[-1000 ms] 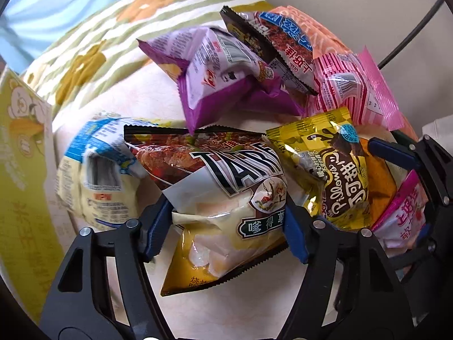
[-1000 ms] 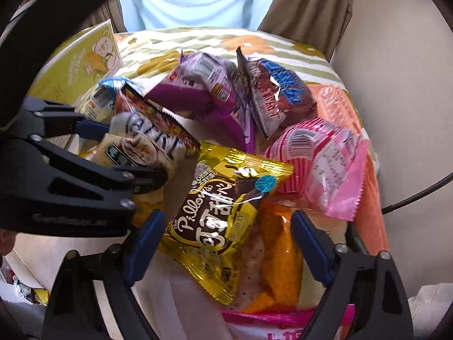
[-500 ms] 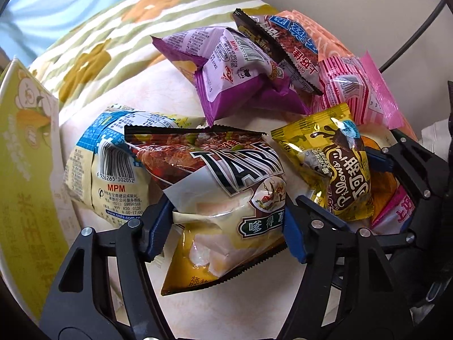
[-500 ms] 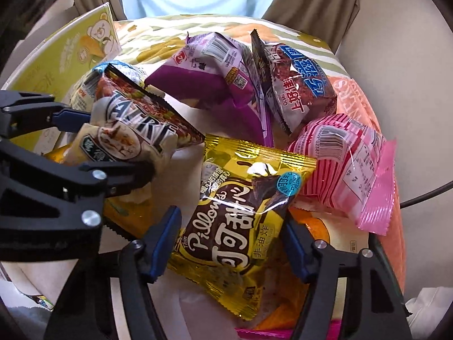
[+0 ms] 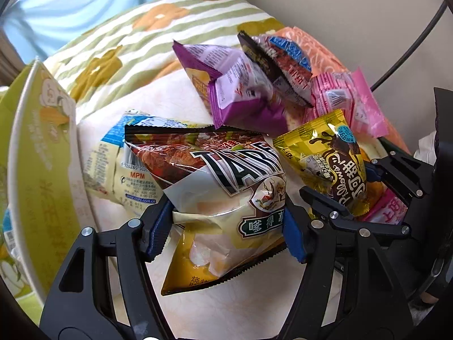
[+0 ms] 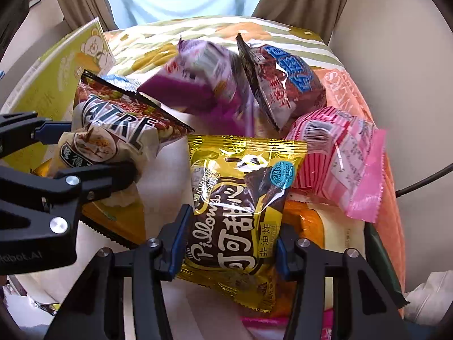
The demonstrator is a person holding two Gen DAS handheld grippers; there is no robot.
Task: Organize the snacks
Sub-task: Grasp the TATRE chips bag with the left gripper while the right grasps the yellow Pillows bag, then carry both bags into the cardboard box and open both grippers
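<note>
My left gripper (image 5: 226, 235) is shut on a white and brown Tayre chip bag (image 5: 223, 187) and holds it up; the bag also shows in the right wrist view (image 6: 113, 138). My right gripper (image 6: 230, 243) is shut on a yellow Pillows cocoa bag (image 6: 240, 204), which also shows in the left wrist view (image 5: 331, 167). Behind them lie a purple bag (image 6: 203, 82), a dark bag with a blue label (image 6: 283, 82) and a pink striped bag (image 6: 339, 153).
A yellow-green carton (image 5: 36, 170) stands at the left. A pale blue-topped packet (image 5: 119, 164) lies beside it. A striped floral cushion (image 5: 136, 39) is behind the pile. An orange bag (image 6: 305, 221) and an orange cloth (image 6: 388, 192) lie at the right, by the wall.
My right gripper has closed around the yellow Pillows bag, which was lying between open fingers a second ago. Both held bags have risen slightly. The purple bag looks blurred, as if shifting.
</note>
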